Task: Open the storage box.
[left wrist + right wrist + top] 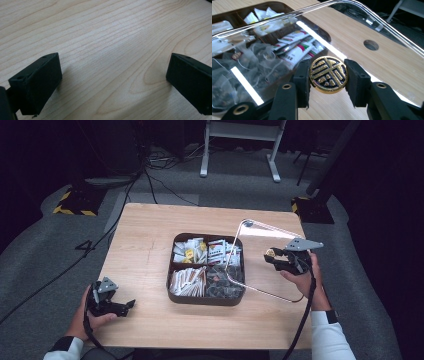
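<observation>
Gripping lid knob [328,74] (fingers [303,80] pinching); lid [260,260] tilted.

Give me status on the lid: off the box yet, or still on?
Done: the clear lid is off the box and tilted up, its near edge low by the box's right side; the packets inside are uncovered. In hand: the right gripper is shut on the lid's gold knob. The left gripper is open over bare table. Left: set the lid down, probably on the table right of the box.
</observation>
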The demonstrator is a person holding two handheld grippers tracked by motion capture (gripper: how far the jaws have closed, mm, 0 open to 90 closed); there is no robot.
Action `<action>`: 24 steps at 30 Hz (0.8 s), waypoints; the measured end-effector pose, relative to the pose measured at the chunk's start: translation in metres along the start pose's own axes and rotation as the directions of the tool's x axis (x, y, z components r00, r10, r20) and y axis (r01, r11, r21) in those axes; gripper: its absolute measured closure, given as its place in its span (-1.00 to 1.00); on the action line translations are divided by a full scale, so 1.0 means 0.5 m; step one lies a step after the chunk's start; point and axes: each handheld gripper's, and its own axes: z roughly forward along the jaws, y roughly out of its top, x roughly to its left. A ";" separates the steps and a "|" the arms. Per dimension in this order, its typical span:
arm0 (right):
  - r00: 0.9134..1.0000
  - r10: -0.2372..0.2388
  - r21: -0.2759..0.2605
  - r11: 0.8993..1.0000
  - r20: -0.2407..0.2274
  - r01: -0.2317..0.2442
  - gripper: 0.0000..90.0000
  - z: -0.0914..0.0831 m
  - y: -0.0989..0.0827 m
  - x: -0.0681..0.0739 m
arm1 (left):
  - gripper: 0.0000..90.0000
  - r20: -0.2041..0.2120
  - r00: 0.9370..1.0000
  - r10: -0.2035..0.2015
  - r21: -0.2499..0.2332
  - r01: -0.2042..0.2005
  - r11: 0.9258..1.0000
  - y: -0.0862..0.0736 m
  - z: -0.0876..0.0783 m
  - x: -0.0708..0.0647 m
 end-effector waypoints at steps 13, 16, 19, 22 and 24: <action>0.998 0.042 0.025 0.999 0.038 -0.043 0.32 -0.031 -0.053 -0.039 | -0.99 -0.002 1.000 -0.001 -0.001 0.001 1.000 0.000 0.000 0.000; 0.998 0.047 0.030 0.998 0.043 -0.048 0.31 -0.035 -0.063 -0.046 | -0.99 0.000 1.000 -0.001 0.000 0.001 1.000 0.000 0.000 0.000; 0.998 0.051 0.037 0.998 0.048 -0.053 0.31 -0.037 -0.073 -0.053 | -0.99 -0.001 1.000 -0.001 0.000 0.001 1.000 0.000 0.000 0.000; 0.997 0.059 0.045 0.997 0.052 -0.062 0.32 -0.039 -0.087 -0.061 | -0.99 -0.001 1.000 -0.001 0.000 0.001 1.000 0.000 0.000 0.000; 0.996 0.067 0.053 0.996 0.052 -0.069 0.31 -0.039 -0.096 -0.066 | -0.99 -0.001 1.000 -0.002 0.000 0.002 1.000 0.000 0.000 0.000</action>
